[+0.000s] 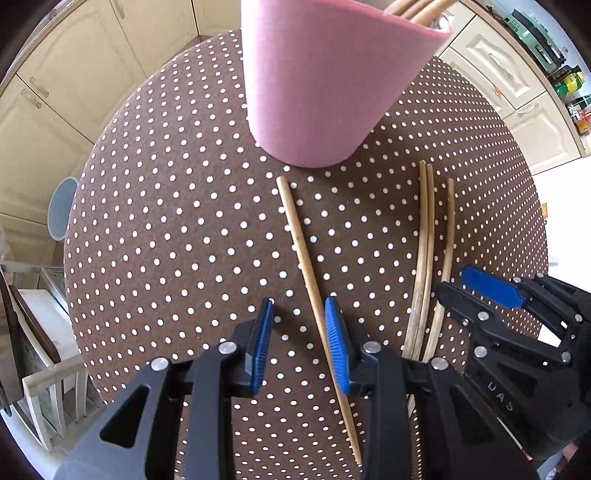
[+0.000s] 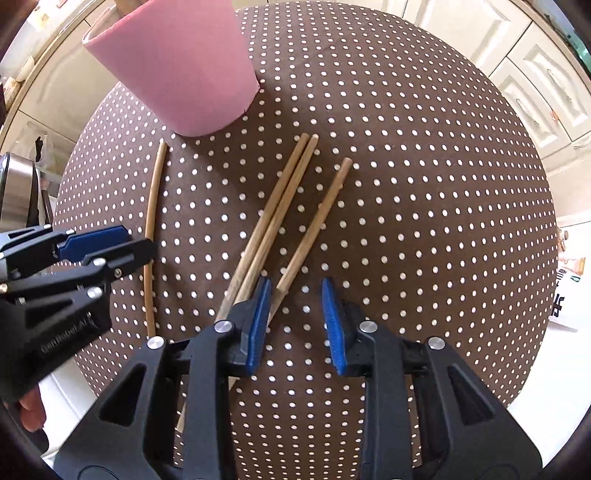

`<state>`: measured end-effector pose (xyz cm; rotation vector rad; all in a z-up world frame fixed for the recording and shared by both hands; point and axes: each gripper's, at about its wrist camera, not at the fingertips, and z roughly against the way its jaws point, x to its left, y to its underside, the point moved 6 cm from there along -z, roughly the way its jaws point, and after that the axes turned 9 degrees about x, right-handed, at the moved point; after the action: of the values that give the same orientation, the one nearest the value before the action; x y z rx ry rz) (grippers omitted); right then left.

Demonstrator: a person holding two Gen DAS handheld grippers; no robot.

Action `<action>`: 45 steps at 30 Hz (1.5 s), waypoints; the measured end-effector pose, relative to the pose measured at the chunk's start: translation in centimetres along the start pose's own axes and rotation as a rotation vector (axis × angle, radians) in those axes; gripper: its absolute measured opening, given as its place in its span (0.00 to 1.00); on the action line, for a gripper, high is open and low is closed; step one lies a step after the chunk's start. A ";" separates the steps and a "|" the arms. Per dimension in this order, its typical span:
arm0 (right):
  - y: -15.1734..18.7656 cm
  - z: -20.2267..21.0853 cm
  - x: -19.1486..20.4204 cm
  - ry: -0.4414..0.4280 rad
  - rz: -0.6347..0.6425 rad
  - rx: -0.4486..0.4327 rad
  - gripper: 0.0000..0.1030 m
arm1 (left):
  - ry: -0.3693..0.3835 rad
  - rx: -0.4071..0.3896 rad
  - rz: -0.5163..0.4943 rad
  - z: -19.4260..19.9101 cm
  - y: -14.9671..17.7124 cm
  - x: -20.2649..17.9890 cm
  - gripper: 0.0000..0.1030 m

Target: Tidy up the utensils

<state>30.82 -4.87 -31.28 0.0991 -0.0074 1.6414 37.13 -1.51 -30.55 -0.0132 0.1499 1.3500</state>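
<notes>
Left tool (image 1: 299, 343): jaws spread wide, gripping nothing. A single chopstick (image 1: 314, 295) lies flat on the worktop (image 1: 166, 221) and runs under the tool, close against the inner face of its right blue pad (image 1: 336, 347). Cannot tell whether pad and stick actually touch.

Right tool (image 2: 295, 317): jaws also spread, nothing gripped. It hangs low over the near ends of three more chopsticks. Two of them lie as a pair (image 2: 273, 210), side by side and touching along their length, and pass under the left finger (image 2: 258, 317). The third chopstick (image 2: 314, 221) lies just beside the pair, and its near end sits at the inner edge of that same finger.

In the left wrist view the right tool (image 1: 480, 291) comes in from the right edge, its tip over the near part of those three sticks. In the right wrist view the left tool (image 2: 110, 247) comes in from the left edge, over the single stick.

Pink cup (image 1: 325, 85) stands upright at the far side of the worktop, beyond the far ends of all four loose sticks. Several chopsticks (image 1: 417, 9) already stand in it, tips showing above the rim.

Worktop is round, with a brown cover with white dots. Cream cabinets (image 1: 74, 74) beyond it.
</notes>
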 end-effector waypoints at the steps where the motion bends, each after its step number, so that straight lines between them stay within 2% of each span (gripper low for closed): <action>1: 0.2 0.0 -0.1 -0.011 -0.010 0.002 0.27 | 0.001 0.001 0.004 0.0 0.0 -0.2 0.28; 8: -1.0 -0.2 -0.6 -0.069 -0.070 0.022 0.24 | 0.006 0.006 0.018 0.1 -1.1 -0.4 0.28; 10: -1.9 -0.3 -1.6 -0.079 -0.086 0.031 0.17 | 0.008 0.011 0.029 0.1 -1.5 -0.4 0.28; 12: -2.4 -0.3 -1.9 -0.096 -0.101 0.042 0.10 | -0.005 0.010 0.029 0.3 -2.1 -0.5 0.20; 13: -2.8 -0.3 -2.2 -0.105 -0.107 0.047 0.09 | -0.022 0.006 0.030 0.3 -2.3 -0.4 0.10; 14: -3.0 -0.4 -2.4 -0.119 -0.115 0.053 0.09 | -0.017 0.007 0.036 0.2 -2.5 -0.4 0.08; 22: -4.1 0.8 -5.9 -0.225 -0.174 0.065 0.05 | 0.025 -0.018 0.077 0.4 -2.4 -0.5 0.06; 24: -3.1 1.1 -7.8 -0.246 -0.171 0.055 0.05 | 0.041 -0.042 0.078 0.8 -2.0 -0.6 0.06; 28: -1.4 2.5 -9.0 -0.281 -0.174 0.028 0.05 | 0.072 -0.076 0.067 2.1 -1.5 -1.0 0.06; 36: -0.1 8.5 -11.5 -0.327 -0.152 -0.065 0.05 | 0.120 -0.174 0.034 6.5 0.0 -2.4 0.05; 45: 2.3 14.5 -12.1 -0.353 -0.088 -0.170 0.05 | 0.144 -0.282 -0.012 11.0 2.7 -3.2 0.05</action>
<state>30.23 -18.03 -17.59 0.2540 -0.4055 1.5106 34.90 -2.92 -19.11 -0.3482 0.0797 1.3491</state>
